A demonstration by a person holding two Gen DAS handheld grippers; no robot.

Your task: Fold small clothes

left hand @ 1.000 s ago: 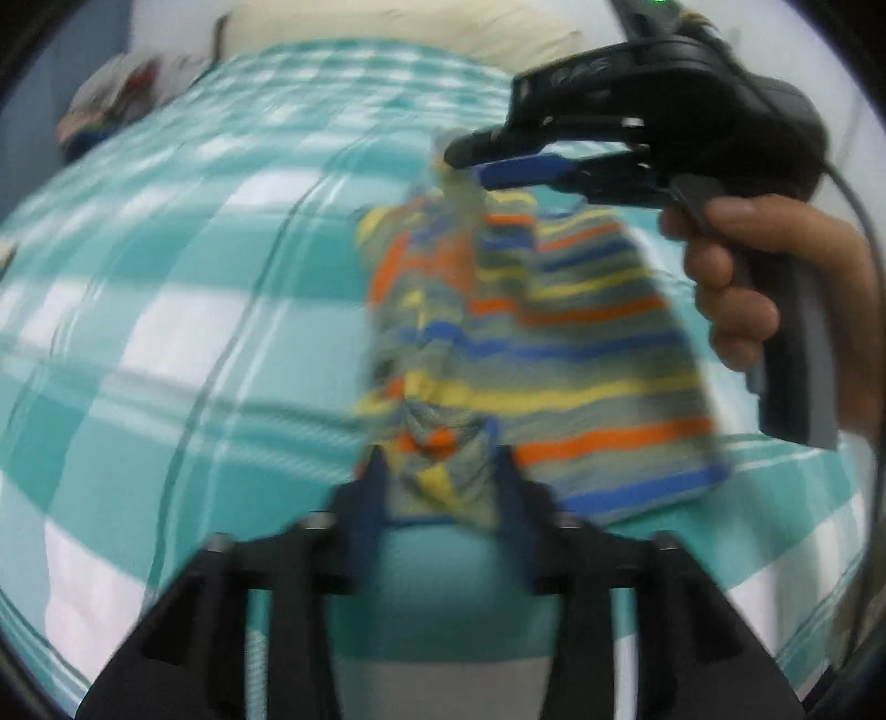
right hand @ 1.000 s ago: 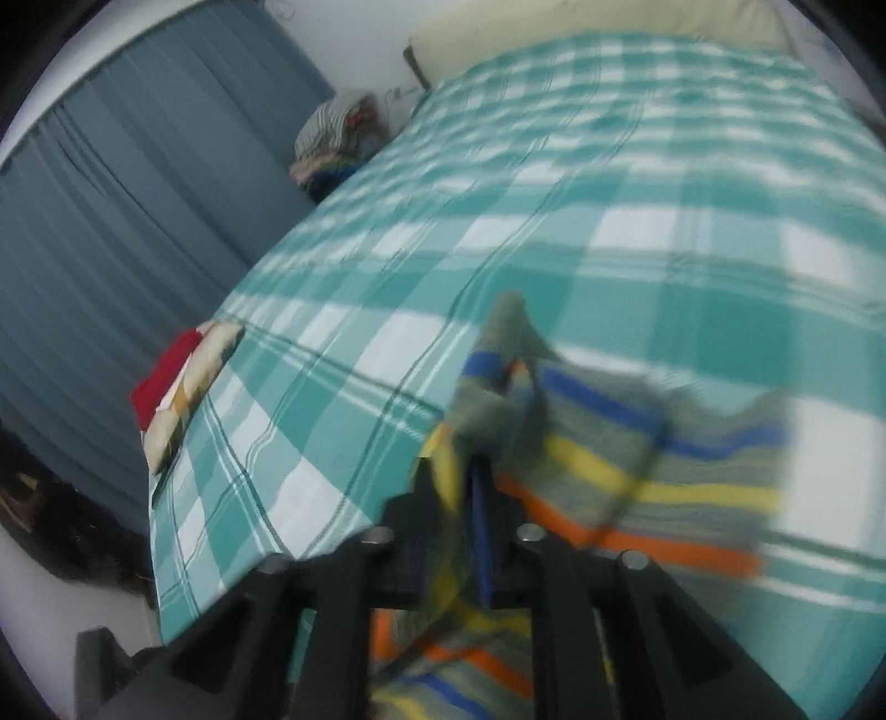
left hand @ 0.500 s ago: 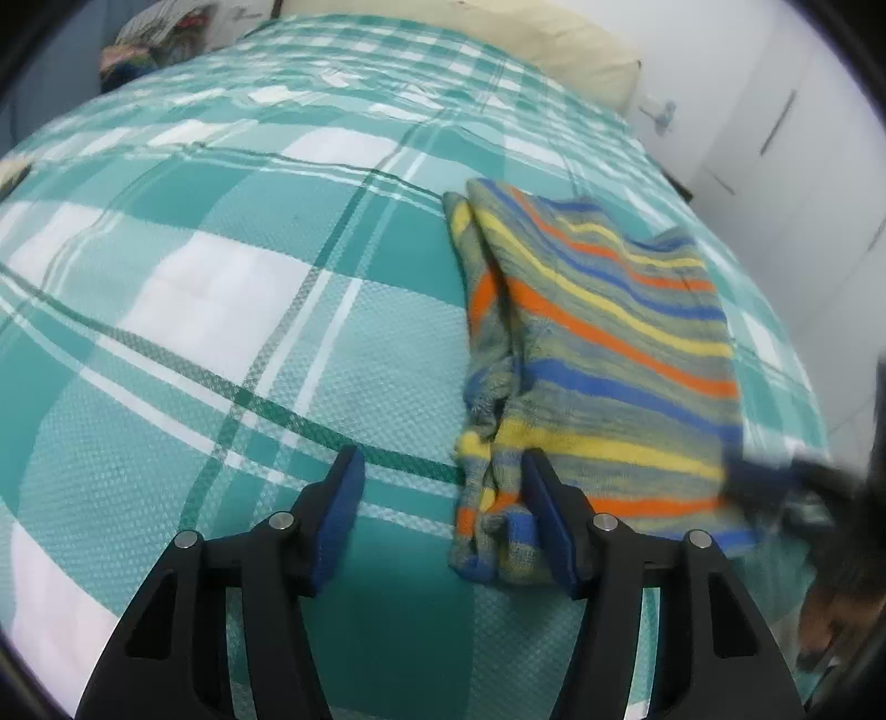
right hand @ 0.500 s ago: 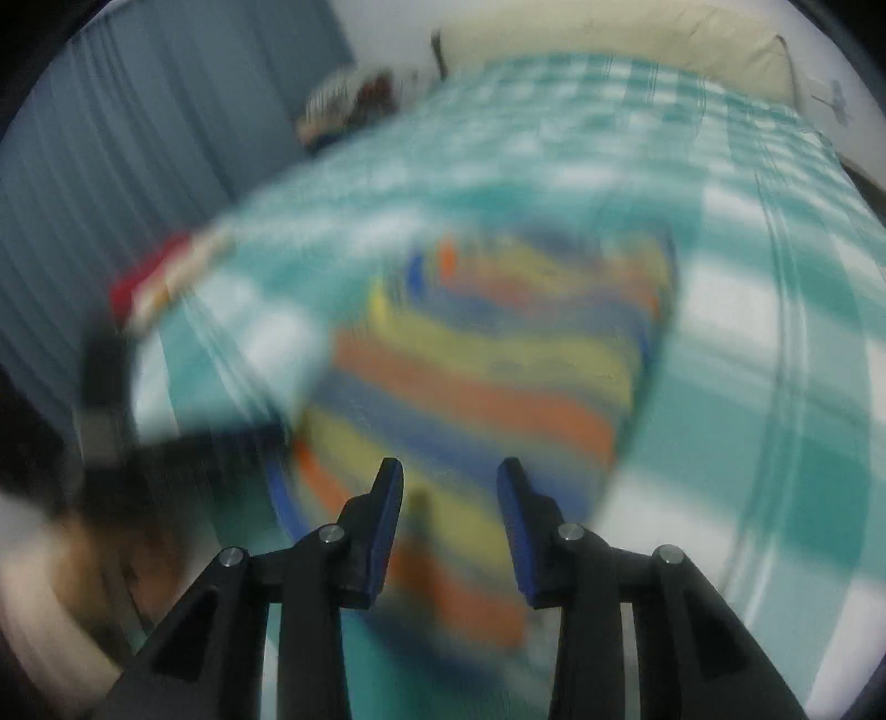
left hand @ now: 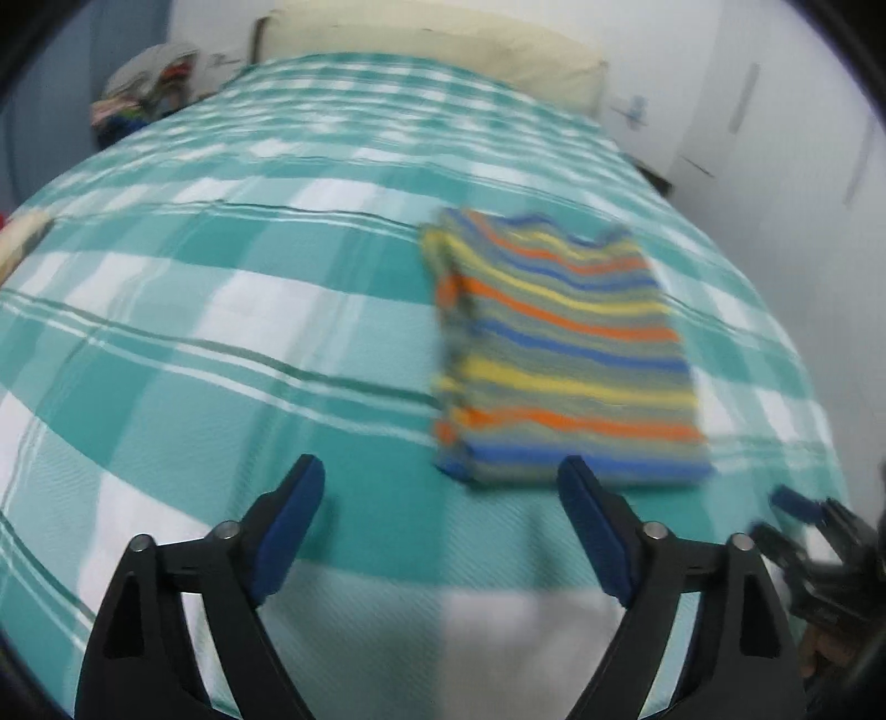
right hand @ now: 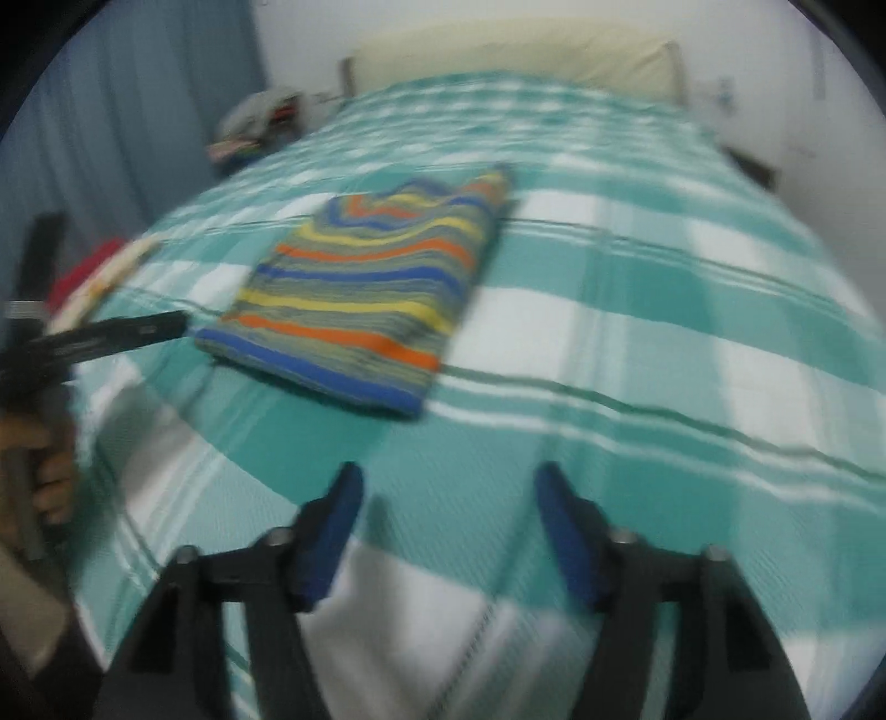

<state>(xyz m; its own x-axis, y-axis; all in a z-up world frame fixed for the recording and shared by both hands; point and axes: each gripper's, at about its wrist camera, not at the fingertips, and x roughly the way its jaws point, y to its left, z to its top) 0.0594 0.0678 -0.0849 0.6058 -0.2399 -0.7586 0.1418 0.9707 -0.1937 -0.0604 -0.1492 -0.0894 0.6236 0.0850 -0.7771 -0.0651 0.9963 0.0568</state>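
A small striped shirt (left hand: 559,354), grey with orange, yellow and blue bands, lies folded flat on the teal and white checked bedspread (left hand: 221,332). It also shows in the right wrist view (right hand: 365,288). My left gripper (left hand: 437,487) is open and empty, held just short of the shirt's near hem. My right gripper (right hand: 448,493) is open and empty, back from the shirt and to its right. The left gripper also shows at the left edge of the right wrist view (right hand: 133,332).
A cream pillow (left hand: 432,50) lies at the head of the bed. A heap of clothes (left hand: 144,88) sits at the far left corner. A red and cream folded item (right hand: 99,271) lies near the bed's left edge. Blue curtains (right hand: 127,111) hang at left.
Both grippers let go of the striped shirt, opened and drew back. The shirt went from held up in the air to lying folded on the bed.
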